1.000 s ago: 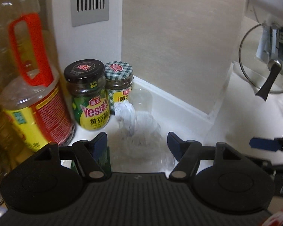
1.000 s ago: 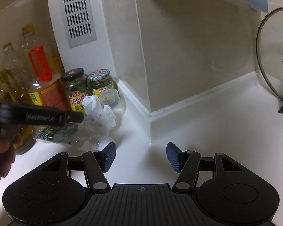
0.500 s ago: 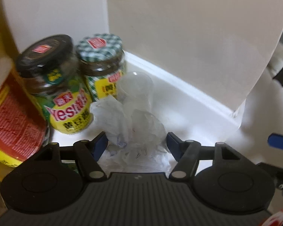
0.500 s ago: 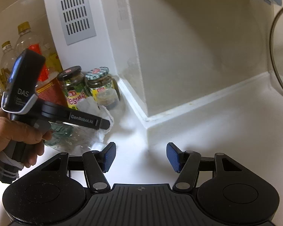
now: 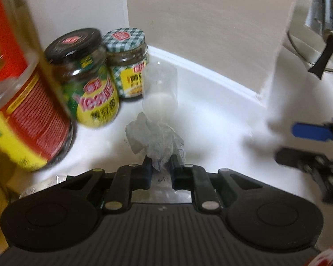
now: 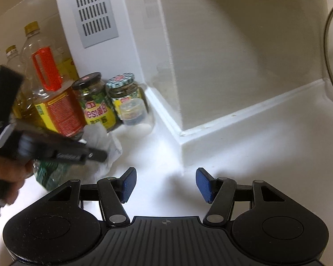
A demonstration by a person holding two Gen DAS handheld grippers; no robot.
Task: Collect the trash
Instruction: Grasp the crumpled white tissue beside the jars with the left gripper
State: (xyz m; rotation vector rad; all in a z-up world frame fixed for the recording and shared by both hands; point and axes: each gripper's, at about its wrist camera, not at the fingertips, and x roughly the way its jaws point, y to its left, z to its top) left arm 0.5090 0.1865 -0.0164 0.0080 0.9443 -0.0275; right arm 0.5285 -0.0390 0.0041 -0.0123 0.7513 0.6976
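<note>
A crumpled white wrapper [image 5: 154, 137] lies on the white counter [image 5: 222, 119] in front of the jars. My left gripper [image 5: 161, 166] points down at it, its jaws closing, and the pads pinch the wrapper's near end. From the right wrist view the same wrapper [image 6: 97, 136] bulges around the left gripper [image 6: 100, 155], which a hand holds. Beneath it lies a crushed clear bottle with a green label [image 6: 48, 173]. My right gripper [image 6: 164, 185] hovers over bare counter, open with nothing between its fingers.
Behind the wrapper stand a small clear plastic jar [image 5: 159, 88], a black-lidded sauce jar [image 5: 86, 84], a chequered-lid jar [image 5: 126, 64] and a large oil bottle [image 5: 22, 110]. A wall corner juts out [image 6: 182, 133]. A glass pot lid [image 5: 322, 44] leans at the right.
The left gripper dropped toward the wrapper and its wide jaws closed onto it. The right gripper stayed nearly still and kept its opening.
</note>
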